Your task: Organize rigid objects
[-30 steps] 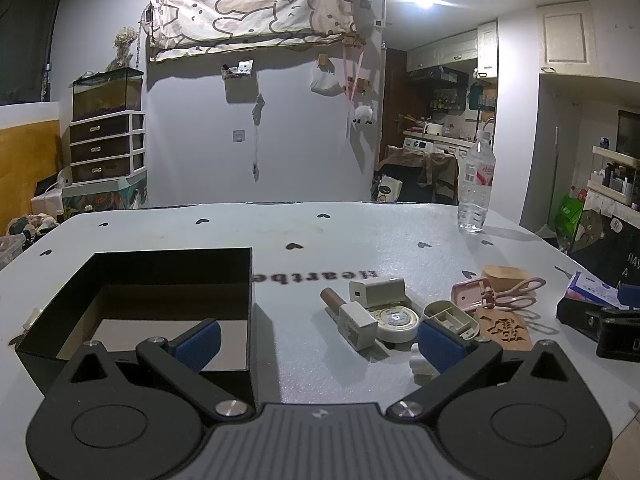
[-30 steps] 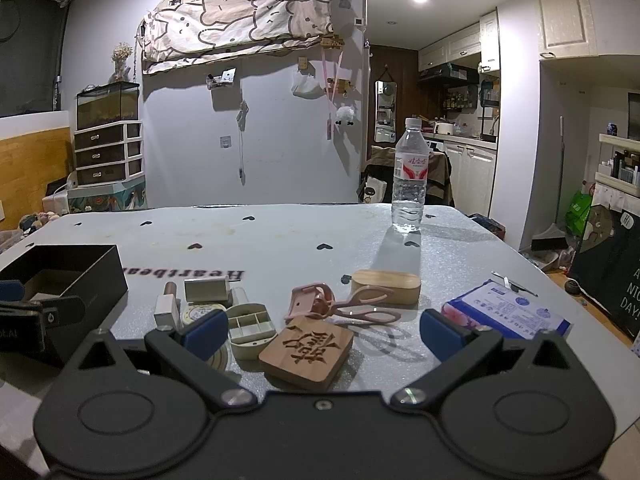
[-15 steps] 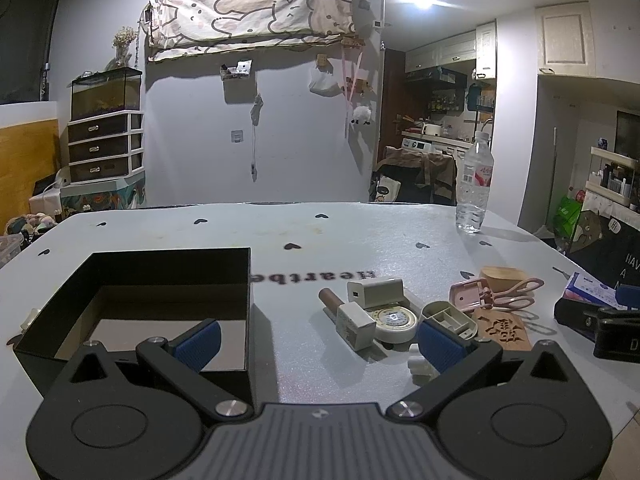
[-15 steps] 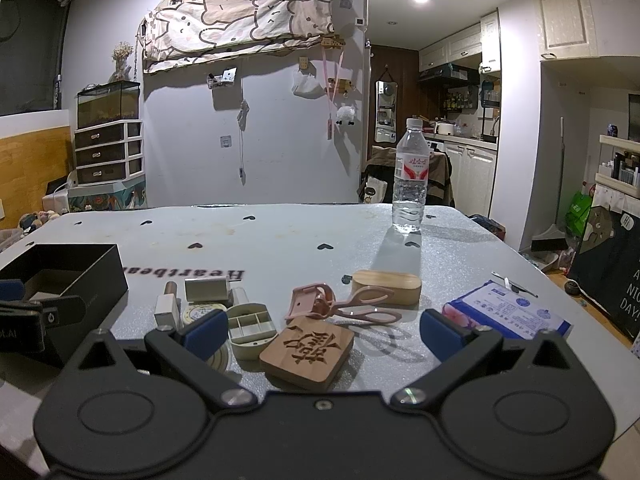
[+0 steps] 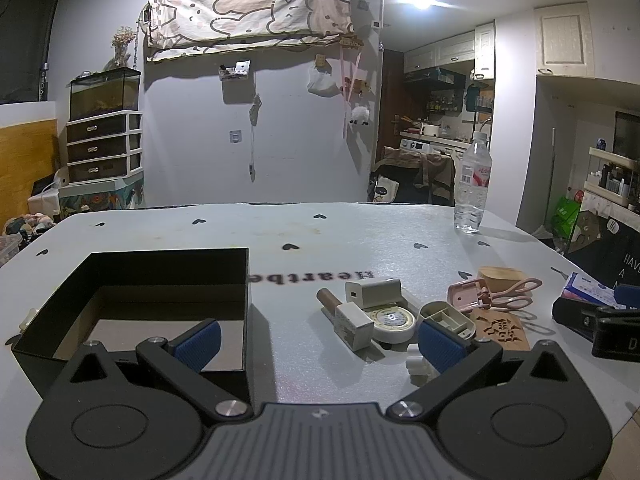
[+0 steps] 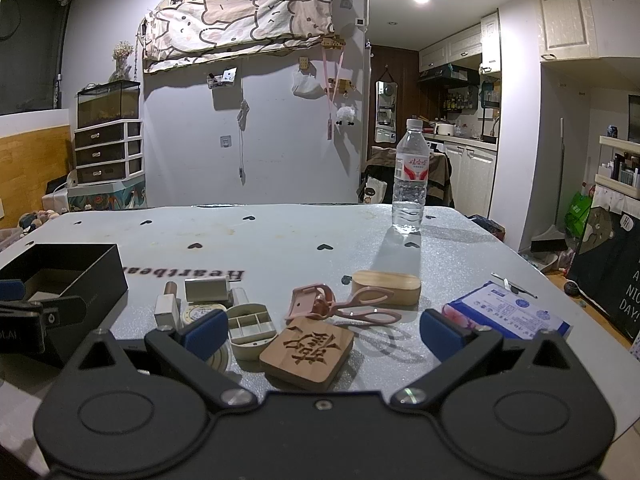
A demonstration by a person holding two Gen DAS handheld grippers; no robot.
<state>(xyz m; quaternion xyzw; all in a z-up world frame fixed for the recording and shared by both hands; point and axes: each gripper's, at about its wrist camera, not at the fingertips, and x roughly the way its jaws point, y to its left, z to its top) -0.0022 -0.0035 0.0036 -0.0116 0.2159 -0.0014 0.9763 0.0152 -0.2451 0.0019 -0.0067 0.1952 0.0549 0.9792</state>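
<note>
An open black box (image 5: 168, 268) stands on the table's left; it also shows in the right wrist view (image 6: 96, 276). A cluster of small items lies in the middle: a white charger (image 5: 372, 292), a tape roll (image 5: 392, 322), a compartment case (image 6: 250, 330), a carved wooden block (image 6: 308, 346), a pink eyelash curler (image 6: 340, 306) and an oval wooden box (image 6: 386, 286). My left gripper (image 5: 318, 342) is open and empty, between the box and the cluster. My right gripper (image 6: 320, 330) is open and empty, just before the wooden block.
A water bottle (image 6: 410, 184) stands far back on the right. A blue and white tissue pack (image 6: 508, 316) lies at the table's right edge. The grey table cover (image 6: 280, 240) has black heart marks and lettering.
</note>
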